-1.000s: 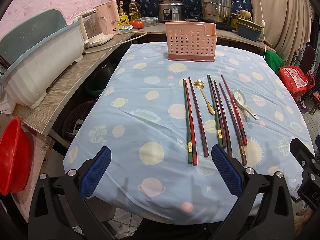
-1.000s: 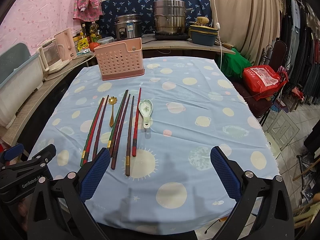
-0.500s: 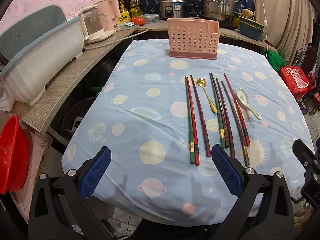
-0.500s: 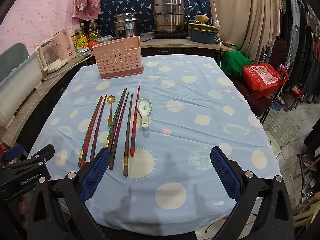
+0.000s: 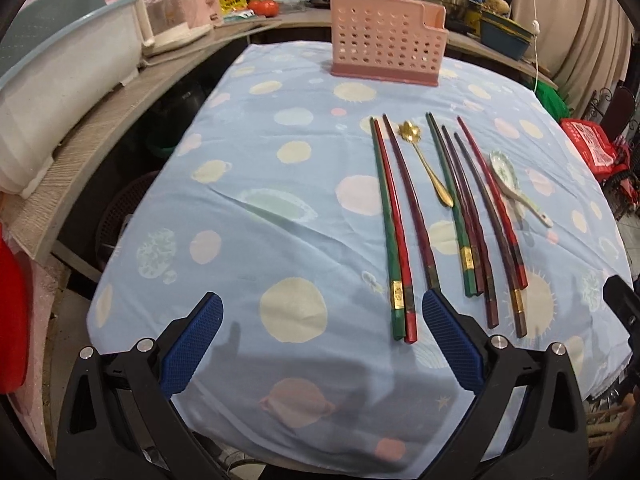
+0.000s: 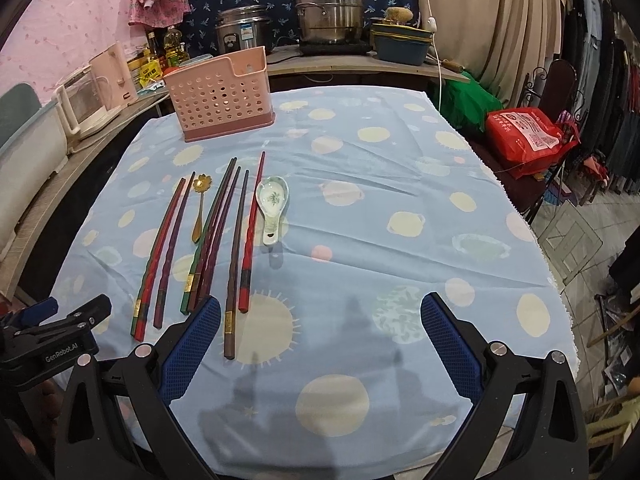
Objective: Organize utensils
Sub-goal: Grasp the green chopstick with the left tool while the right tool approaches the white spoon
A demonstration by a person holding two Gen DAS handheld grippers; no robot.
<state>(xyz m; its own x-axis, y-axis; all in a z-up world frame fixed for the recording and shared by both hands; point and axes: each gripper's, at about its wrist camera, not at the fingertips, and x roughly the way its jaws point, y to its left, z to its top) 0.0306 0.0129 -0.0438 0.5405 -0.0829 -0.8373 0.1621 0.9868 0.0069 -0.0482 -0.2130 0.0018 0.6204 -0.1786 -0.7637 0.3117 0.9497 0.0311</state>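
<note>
Seven chopsticks [image 5: 440,216] lie side by side on the blue planet-print tablecloth [image 5: 248,208], thick ends toward the near edge, with a gold flower-bowled spoon [image 5: 426,164] among them and a white ceramic soup spoon [image 6: 272,204] just right of the outermost red stick; laid out flat and roughly parallel like this, each piece probably can be pinched singly by its thick end. Well beyond their tips stands the pink perforated utensil holder [image 5: 386,40], upright and seemingly empty (its interior is mostly hidden), the likely destination. The left gripper [image 5: 322,354] hovers over the near edge of the cloth with its blue-padded jaws spread wide and nothing between them, its right pad close to the end of the green-and-red pair. The right gripper [image 6: 320,352] is likewise spread wide and empty, its left pad near the ends of the middle sticks. Nothing has gone into the holder yet, so the task looks unstarted. The left gripper's body, seen from the right wrist, reads "GenRobot.AI"; the red bag [image 6: 528,138] beside the table bears print too small to read.
</note>
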